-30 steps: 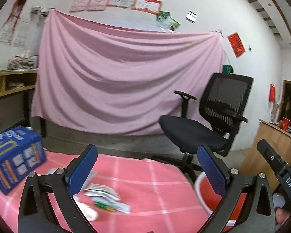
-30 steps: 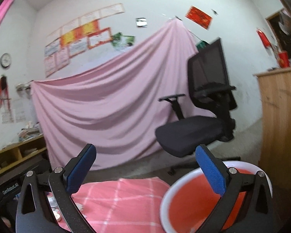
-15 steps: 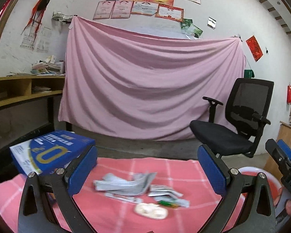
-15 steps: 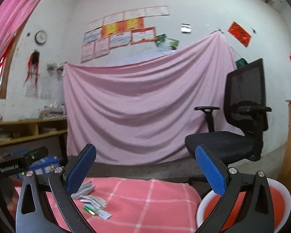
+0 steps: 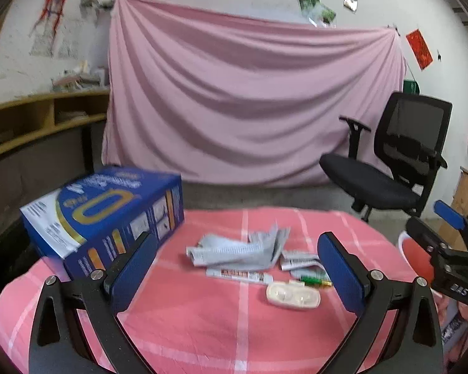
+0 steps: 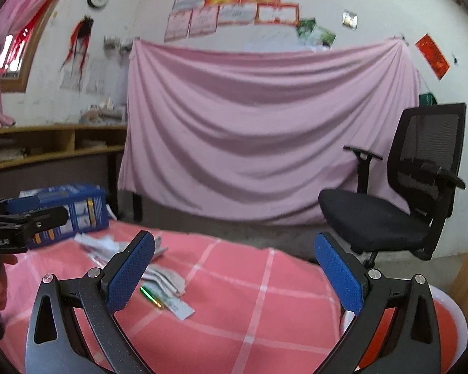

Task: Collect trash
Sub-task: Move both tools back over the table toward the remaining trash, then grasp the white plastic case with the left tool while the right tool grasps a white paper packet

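Trash lies on the pink checked tablecloth (image 5: pixel 202 321): crumpled grey paper (image 5: pixel 237 249), a flat white wrapper (image 5: pixel 238 275), a small green item (image 5: pixel 315 281) and a white plastic blister (image 5: pixel 292 295). My left gripper (image 5: pixel 234 271) is open and empty, held above and short of the pile. My right gripper (image 6: pixel 232 272) is open and empty over the cloth, with the paper (image 6: pixel 162 275) and green item (image 6: pixel 151 296) near its left finger. The red bin with a white rim (image 6: pixel 449 321) sits low at the right.
A blue carton (image 5: pixel 106 212) stands on the table's left side. A black office chair (image 5: pixel 390 168) stands beyond the table at the right, before a pink hanging sheet (image 5: pixel 249 103). Wooden shelves (image 5: pixel 31 115) run along the left wall. The other gripper shows at each view's edge.
Both views have swung left and down, from the chair and bin toward the table. The trash pile and blue carton now sit nearer the middle. Both grippers stay open.
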### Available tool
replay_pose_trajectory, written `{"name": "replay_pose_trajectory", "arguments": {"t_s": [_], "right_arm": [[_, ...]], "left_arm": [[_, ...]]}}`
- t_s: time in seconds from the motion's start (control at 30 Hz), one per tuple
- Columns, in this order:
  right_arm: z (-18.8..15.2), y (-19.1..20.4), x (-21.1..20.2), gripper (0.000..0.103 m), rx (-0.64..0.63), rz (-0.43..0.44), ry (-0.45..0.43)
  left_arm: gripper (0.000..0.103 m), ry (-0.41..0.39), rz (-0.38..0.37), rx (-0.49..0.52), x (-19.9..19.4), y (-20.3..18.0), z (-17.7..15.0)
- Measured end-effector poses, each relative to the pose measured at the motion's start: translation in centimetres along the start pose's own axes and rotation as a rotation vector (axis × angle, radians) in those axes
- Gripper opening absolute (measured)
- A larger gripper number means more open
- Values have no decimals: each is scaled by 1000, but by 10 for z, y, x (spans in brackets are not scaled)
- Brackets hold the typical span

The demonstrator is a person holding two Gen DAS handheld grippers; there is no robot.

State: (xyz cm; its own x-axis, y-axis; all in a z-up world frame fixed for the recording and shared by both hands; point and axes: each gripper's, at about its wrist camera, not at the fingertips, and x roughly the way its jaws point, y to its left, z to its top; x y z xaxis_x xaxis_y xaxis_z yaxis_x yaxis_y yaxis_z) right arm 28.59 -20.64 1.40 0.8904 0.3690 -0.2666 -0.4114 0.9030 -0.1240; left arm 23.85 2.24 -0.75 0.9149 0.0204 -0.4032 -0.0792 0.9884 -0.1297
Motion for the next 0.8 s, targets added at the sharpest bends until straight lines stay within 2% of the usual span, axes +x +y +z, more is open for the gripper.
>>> {"name": "replay_pose_trajectory", "arguments": {"t_s": [0.13, 0.27, 0.33, 0.37, 0.4, 0.57, 0.6, 0.8], "right_arm": [[-6, -7, 19, 103, 38, 22, 105], [-12, -16, 34, 87, 92, 56, 199], [-13, -18, 42, 86, 108, 70, 243], [-14, -18, 45, 81, 112, 77, 260], [-16, -18, 48, 74, 116, 89, 282], [-21, -16, 60, 57, 115, 139, 361], [-22, -15, 62, 54, 111, 148, 375], [-27, -9, 71, 50, 87, 175, 439]], "left_arm": [[101, 83, -30, 19, 12, -1, 0], [100, 171, -65, 59, 28, -10, -2], [100, 203, -85, 82, 33, -14, -4], [99, 216, -97, 92, 35, -16, -4], [97, 232, -112, 102, 37, -19, -5], [81, 355, -192, 149, 59, -31, -10], [75, 376, -201, 156, 63, -33, -10], [57, 481, -243, 152, 83, -39, -13]]}}
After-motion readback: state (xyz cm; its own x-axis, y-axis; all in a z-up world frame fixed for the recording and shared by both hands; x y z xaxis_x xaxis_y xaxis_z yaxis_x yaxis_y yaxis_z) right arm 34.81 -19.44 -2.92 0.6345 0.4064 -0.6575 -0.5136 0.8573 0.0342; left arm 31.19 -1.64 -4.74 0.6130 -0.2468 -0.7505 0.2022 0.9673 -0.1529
